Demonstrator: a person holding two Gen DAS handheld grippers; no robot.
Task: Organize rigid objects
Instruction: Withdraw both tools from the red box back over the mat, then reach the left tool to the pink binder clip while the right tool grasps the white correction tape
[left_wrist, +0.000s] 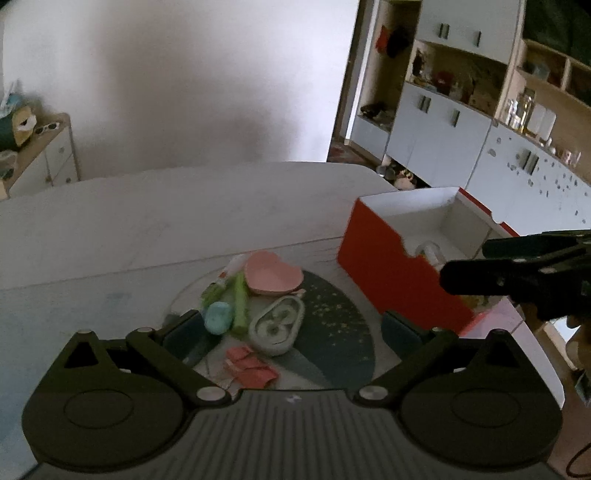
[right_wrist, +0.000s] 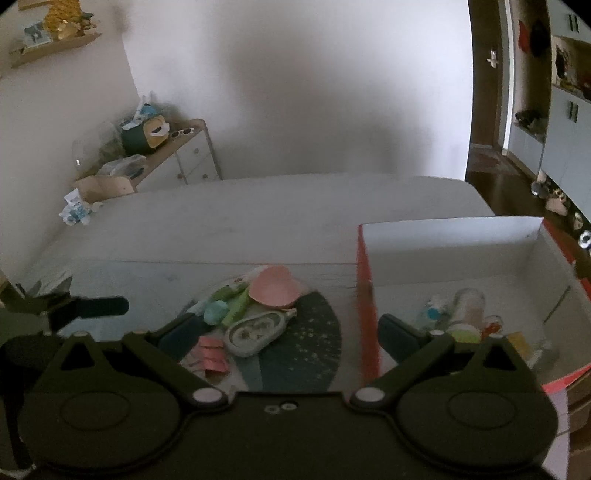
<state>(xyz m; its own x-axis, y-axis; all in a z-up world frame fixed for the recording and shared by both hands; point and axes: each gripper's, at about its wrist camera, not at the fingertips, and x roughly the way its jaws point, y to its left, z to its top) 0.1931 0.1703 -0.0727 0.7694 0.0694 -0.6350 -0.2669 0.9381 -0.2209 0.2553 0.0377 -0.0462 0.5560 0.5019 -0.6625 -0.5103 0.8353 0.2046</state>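
1. The left gripper (left_wrist: 291, 334) hangs above the table with its jaws spread wide and nothing between them; its teal-padded fingers (left_wrist: 186, 338) frame a small heap of objects below.
2. The right gripper (right_wrist: 288, 334) is likewise spread apart and empty. Its left finger hangs over the heap, its right finger over the inside of the box, with the red box wall (right_wrist: 365, 314) between the two.
3. The heap lies on a round dark mat (left_wrist: 332, 332) speckled with pale flecks, on a white table (left_wrist: 166, 221).
4. At the middle of the heap is an oval grey-white case (left_wrist: 277, 325) with two round hollows in it.
5. Just behind the case sits a pink heart-shaped dish (left_wrist: 271, 275), shallow and glossy, open side up.
6. To the left of the case lies a rounded turquoise piece (left_wrist: 218, 317), touching a long light-green stick (left_wrist: 240, 301) that runs back toward the dish.
7. In front of the case lie folded red-pink packets (left_wrist: 251, 367), crumpled and overlapping.
8. To the right of the mat stands an open box (left_wrist: 391, 280), red outside and white within.
9. Inside the box (right_wrist: 443, 251), small items are gathered against its near side: a clear jar (right_wrist: 467, 306) lying down, something lime green (right_wrist: 463, 334), a small orange-red piece (right_wrist: 493, 326) and a yellow one (right_wrist: 519, 343); they are too blurred to name more closely.
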